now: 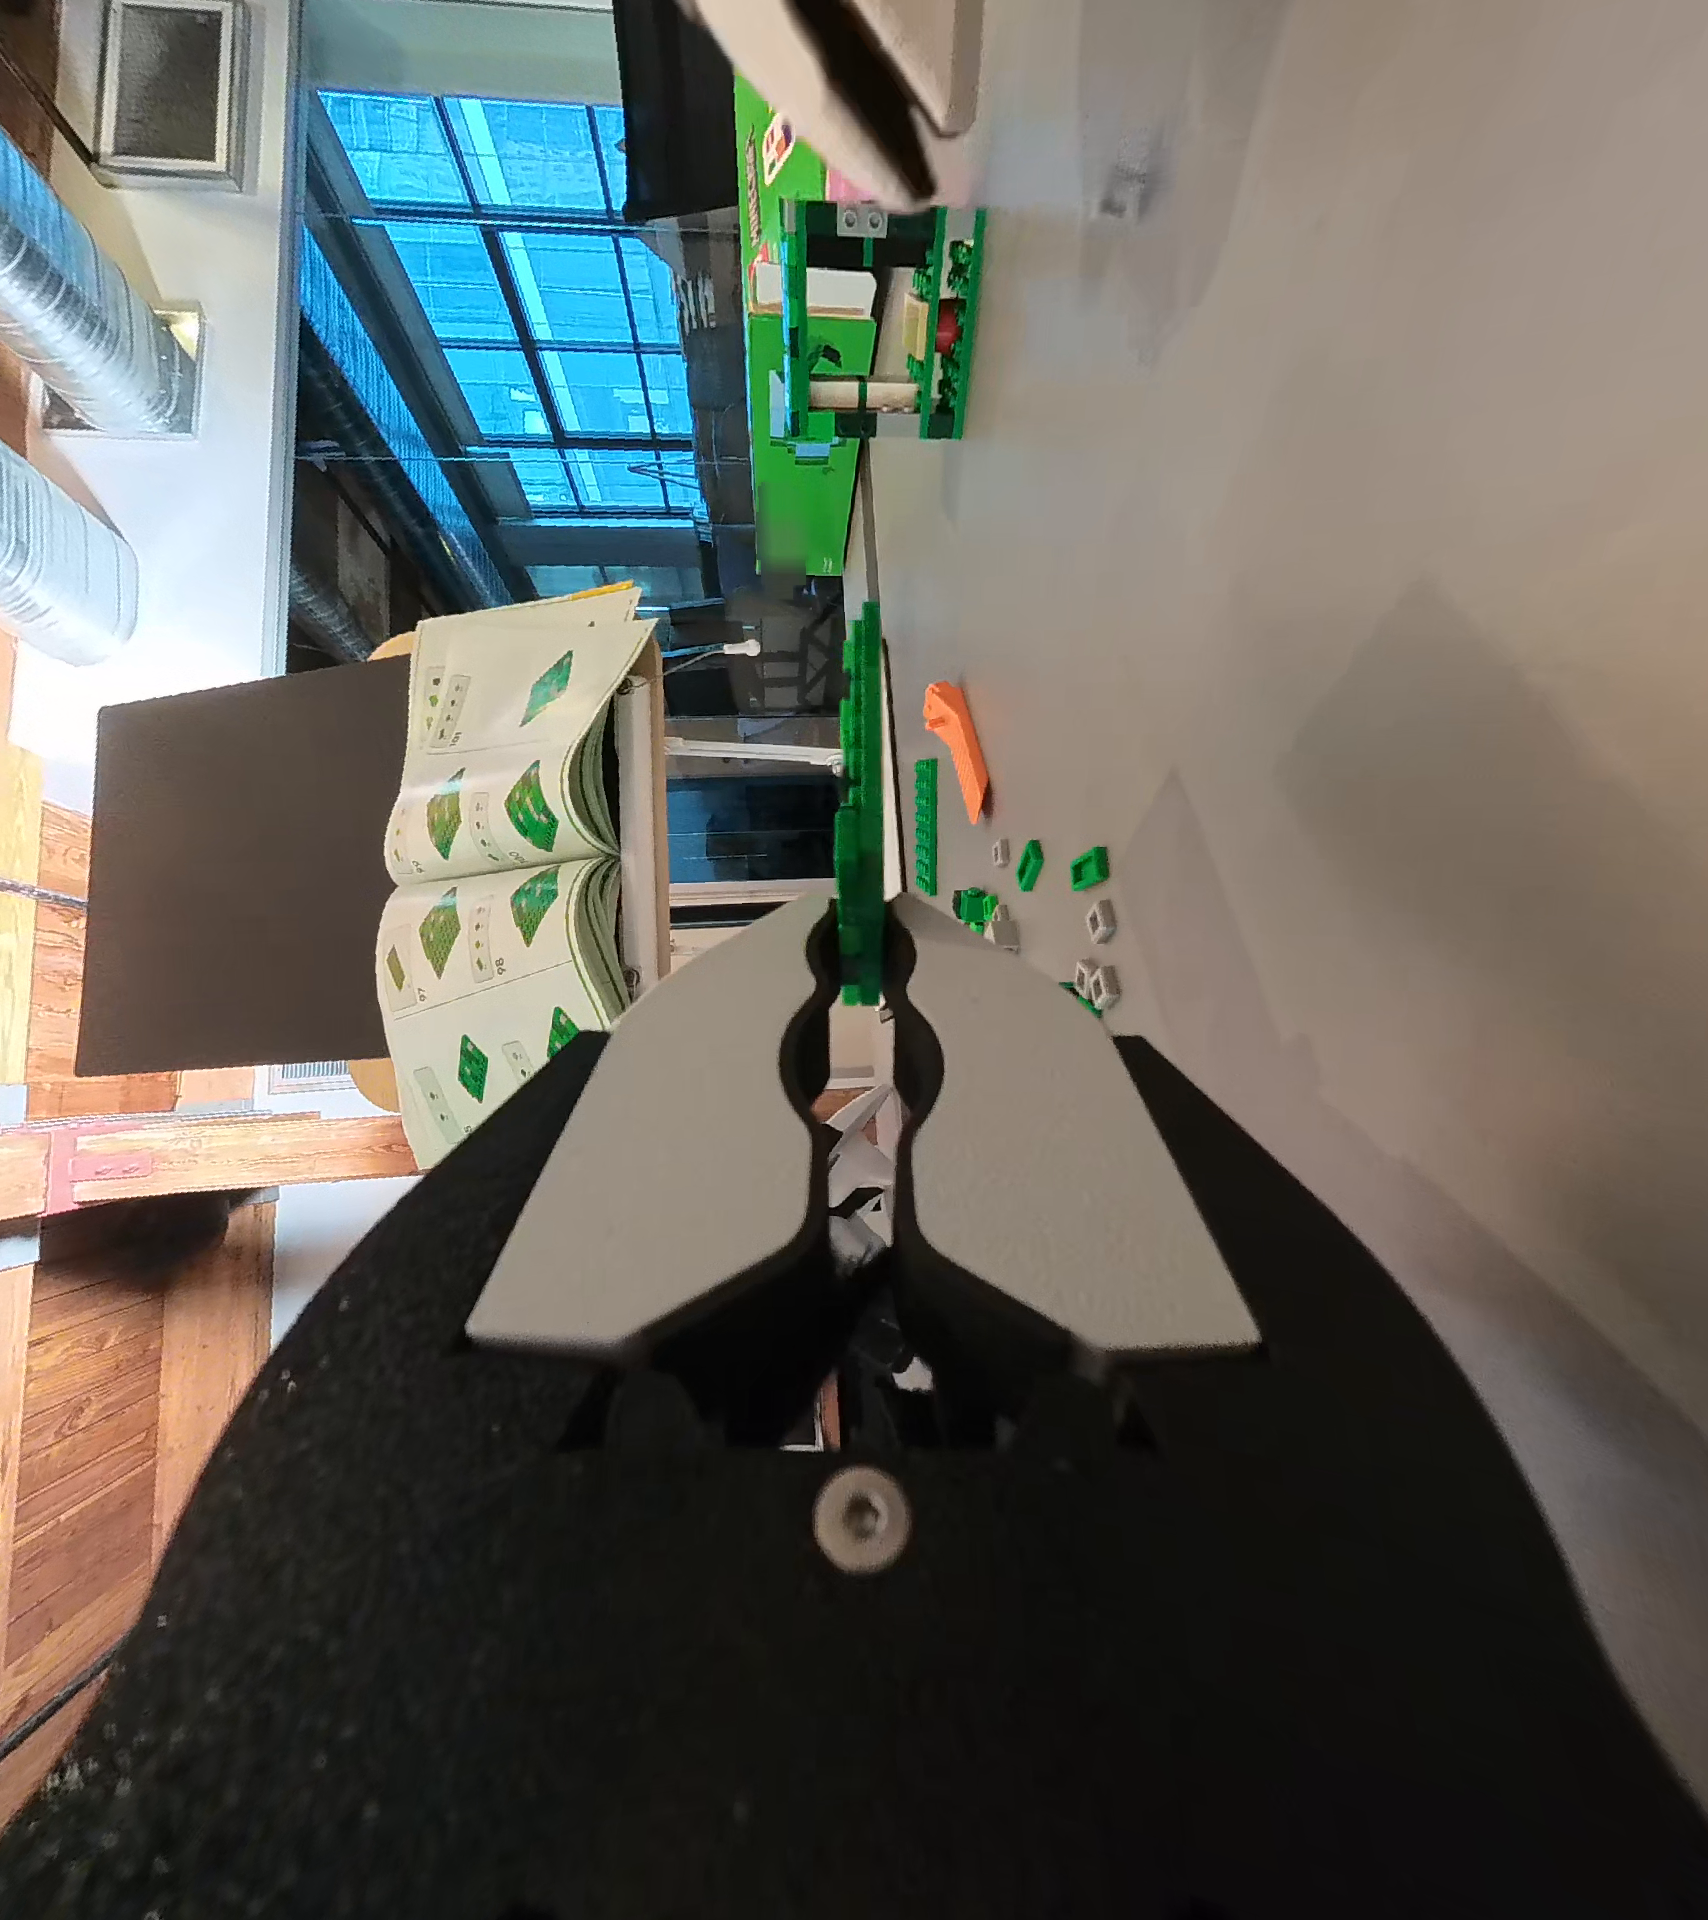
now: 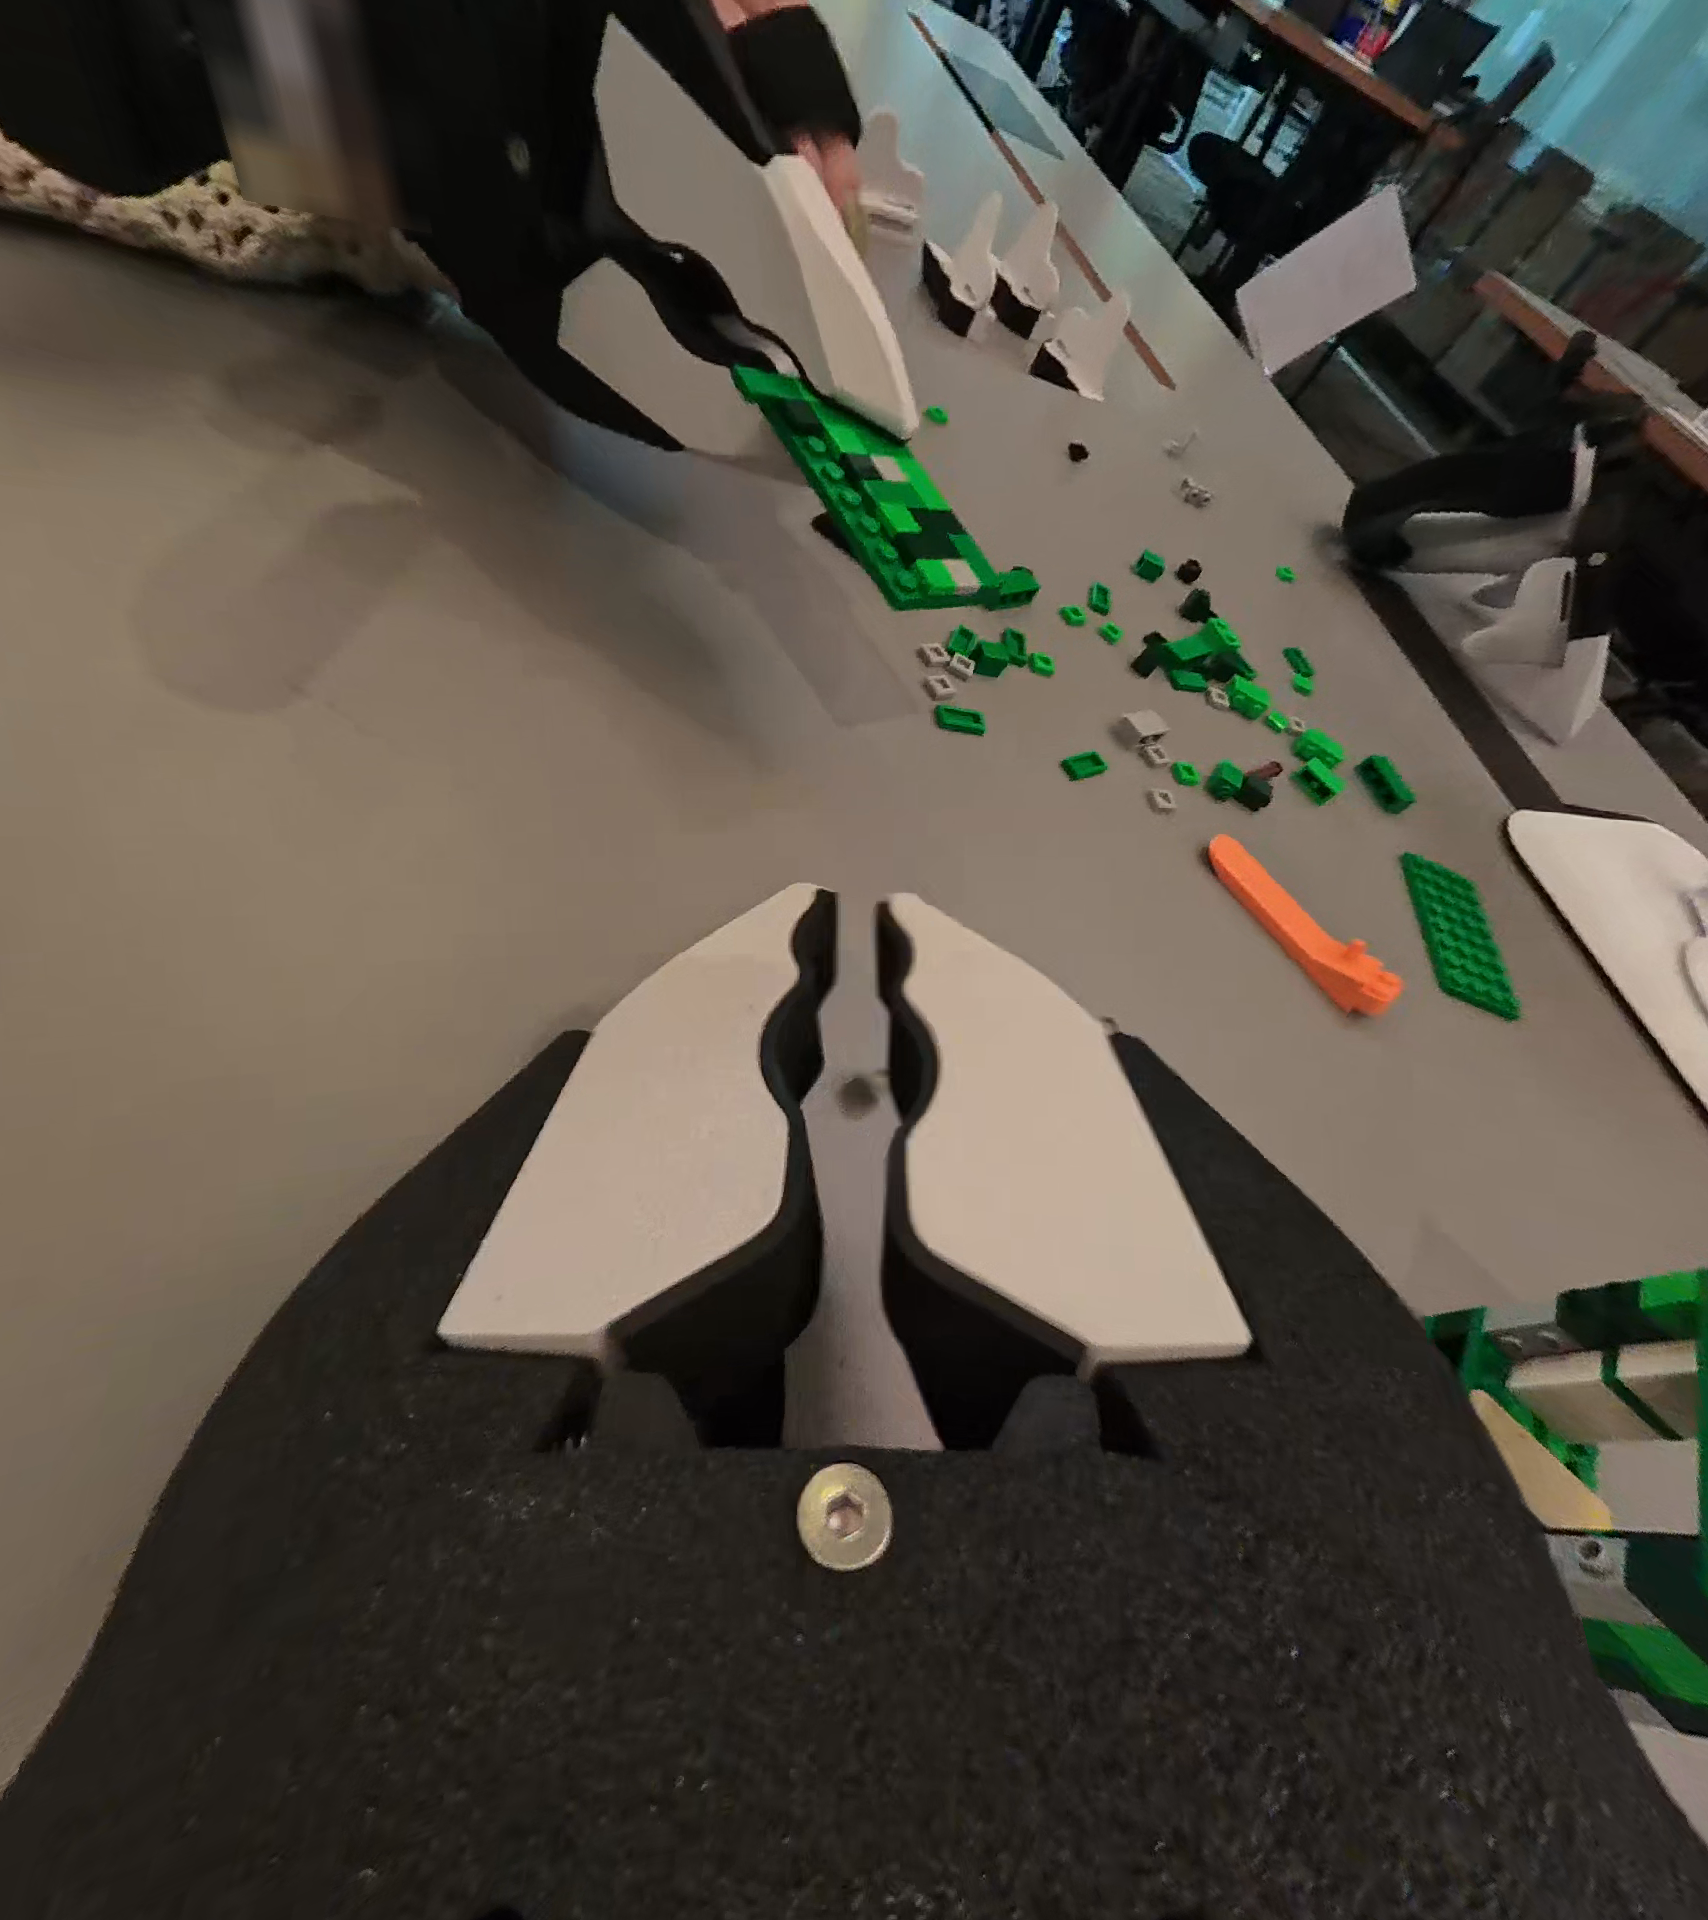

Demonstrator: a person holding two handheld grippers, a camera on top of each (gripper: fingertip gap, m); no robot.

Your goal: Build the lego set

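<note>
Our right gripper (image 2: pixel 858 909), jaws slightly parted and empty, waits while our left gripper (image 1: pixel 865 925) clamps the tilted green studded Lego plate (image 2: pixel 865 488) for adding bricks.

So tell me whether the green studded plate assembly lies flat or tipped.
Tipped: the green studded plate assembly slopes, one end clamped in the left gripper, the other near the grey table.

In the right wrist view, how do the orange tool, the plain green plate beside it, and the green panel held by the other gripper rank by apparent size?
1. green panel
2. orange tool and plain green plate: alike, not ranked.
</note>
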